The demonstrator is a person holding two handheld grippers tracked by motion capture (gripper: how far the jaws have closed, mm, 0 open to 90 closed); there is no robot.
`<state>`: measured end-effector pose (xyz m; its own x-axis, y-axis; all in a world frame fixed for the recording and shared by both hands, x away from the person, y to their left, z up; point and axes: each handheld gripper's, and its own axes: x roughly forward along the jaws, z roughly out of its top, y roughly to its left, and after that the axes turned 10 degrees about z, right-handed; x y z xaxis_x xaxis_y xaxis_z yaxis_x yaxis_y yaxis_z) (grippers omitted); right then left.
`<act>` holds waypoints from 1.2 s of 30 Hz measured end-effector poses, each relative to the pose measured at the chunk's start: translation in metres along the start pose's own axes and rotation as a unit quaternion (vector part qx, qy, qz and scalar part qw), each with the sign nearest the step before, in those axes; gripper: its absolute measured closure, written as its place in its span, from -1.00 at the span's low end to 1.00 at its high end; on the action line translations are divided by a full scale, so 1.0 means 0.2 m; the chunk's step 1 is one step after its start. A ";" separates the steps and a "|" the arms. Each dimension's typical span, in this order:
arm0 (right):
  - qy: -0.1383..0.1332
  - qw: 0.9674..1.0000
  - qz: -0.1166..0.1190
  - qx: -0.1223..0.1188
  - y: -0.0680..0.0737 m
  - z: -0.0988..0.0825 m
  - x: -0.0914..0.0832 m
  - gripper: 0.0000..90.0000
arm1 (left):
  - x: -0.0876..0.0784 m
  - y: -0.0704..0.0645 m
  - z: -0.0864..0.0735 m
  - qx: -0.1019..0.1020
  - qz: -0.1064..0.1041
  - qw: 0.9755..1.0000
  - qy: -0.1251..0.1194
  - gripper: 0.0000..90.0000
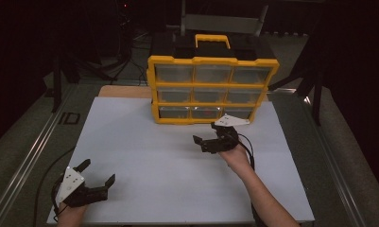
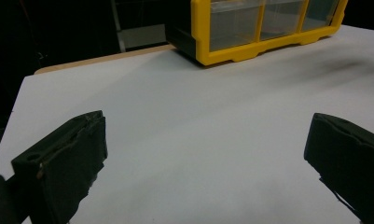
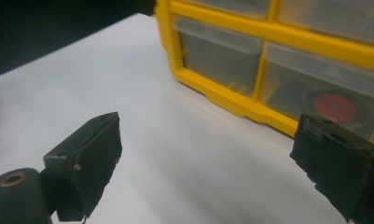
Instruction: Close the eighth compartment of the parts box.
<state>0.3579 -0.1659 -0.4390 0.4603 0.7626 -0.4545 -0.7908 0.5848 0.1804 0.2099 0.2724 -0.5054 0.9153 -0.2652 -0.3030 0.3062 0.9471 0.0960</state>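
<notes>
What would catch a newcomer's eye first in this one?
The yellow drawer cabinet with clear drawers stands at the far edge of the white table. The right gripper hovers open just before its bottom row, where a red disc shows through a drawer; the left gripper waits open near the table's front left corner.

Yellow organizer (image 1: 211, 90); white table (image 1: 144, 156)

Drawer organizer (image 1: 212, 90) stands upper centre of the high view, at the far edge of the bench (image 1: 144, 156), three rows of three drawers facing the near side. Right tongs (image 1: 205, 133) sit just below the organizer's bottom row, centre-right of frame, close to it but apart. Left tongs (image 1: 99, 172) lie at lower left of frame, near the bench's front edge, well apart from the organizer. A round item (image 3: 335, 106) lies inside a bottom-row drawer, right of frame in the right gripper view.
</notes>
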 end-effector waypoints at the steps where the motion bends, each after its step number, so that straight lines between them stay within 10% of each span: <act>1: -0.001 1.000 0.002 -0.002 0.00 0.00 -0.01 -0.82 | 0.00 0.00 0.00 0.000 0.000 1.000 0.000 -0.99; 36: -0.061 0.992 0.053 -0.094 0.18 0.04 -0.46 -0.82 | 0.00 0.00 0.00 -0.005 0.003 1.000 0.000 -0.99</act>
<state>0.2896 -0.2133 -0.3838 0.4076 0.8511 -0.3308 -0.8931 0.4471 0.0499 0.2097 0.2734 -0.5052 0.9171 -0.2600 -0.3022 0.2982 0.9505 0.0872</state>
